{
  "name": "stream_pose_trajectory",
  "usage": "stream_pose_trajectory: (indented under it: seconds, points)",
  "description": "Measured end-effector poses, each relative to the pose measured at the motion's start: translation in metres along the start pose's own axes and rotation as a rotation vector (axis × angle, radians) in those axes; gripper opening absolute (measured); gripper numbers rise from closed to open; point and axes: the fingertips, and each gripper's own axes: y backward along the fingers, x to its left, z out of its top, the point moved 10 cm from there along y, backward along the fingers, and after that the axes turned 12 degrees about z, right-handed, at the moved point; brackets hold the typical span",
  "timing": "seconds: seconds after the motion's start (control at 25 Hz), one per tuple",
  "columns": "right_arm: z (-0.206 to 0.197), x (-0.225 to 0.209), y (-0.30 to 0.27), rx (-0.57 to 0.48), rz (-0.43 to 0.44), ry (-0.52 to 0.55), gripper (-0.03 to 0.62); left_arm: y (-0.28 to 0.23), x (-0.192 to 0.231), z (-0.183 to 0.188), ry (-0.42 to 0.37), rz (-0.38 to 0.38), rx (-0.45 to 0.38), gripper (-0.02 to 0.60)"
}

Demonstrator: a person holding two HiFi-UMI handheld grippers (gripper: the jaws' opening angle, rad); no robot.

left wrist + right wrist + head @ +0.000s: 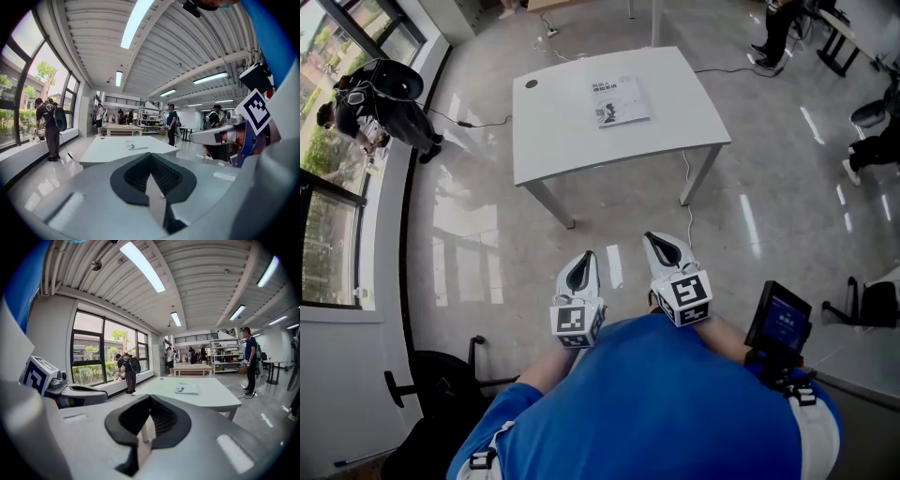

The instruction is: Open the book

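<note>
Here's the white table (572, 141), a smooth, flat slab on slim pale legs, standing alone on a glossy grey floor (487, 253) that mirrors the windows and ceiling lights. The book (621, 101) lies closed and flat on the far half of the tabletop, towards its right side. It is thin and pale-covered, with a small dark picture and dark print too small to read. Near the table's far left corner sits a dark round spot (532, 83), and whether it is a hole or a cap cannot be told. Both tools hang over the floor on the near side, well apart from table and book. The left gripper (580, 269) is clenched on nothing: its own view shows the ribbed black pads closing to a point inside a smooth, pale grey plastic shell, with only the distant tabletop beyond. The right gripper (667, 250) is pinched together the same way and empty, with the same matte shell and the same grooved dark lining. Each carries a cube of black-and-white squares at its back, and those cubes, along with the blue shirt (656, 403), cover the hands almost completely. A dark-framed screen (778, 321) sticks out at the person's right side, and its display is too small to read. By the window a person (380, 103) in dark clothes is bending down. More figures are cut off at the picture's right edge.
</note>
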Motion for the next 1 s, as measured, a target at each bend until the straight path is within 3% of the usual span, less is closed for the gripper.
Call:
stream_pose_trajectory:
  seconds: [0.52, 1.0]
  points:
    - [0.025, -0.151, -0.031, -0.040, 0.032, -0.032, 0.003, -0.147, -0.062, 0.047, -0.043, 0.026, 0.006, 0.006]
    - [0.028, -0.203, -0.033, -0.022, 0.021, -0.053, 0.003, -0.192, -0.090, 0.063, -0.019, 0.024, 0.008, 0.007]
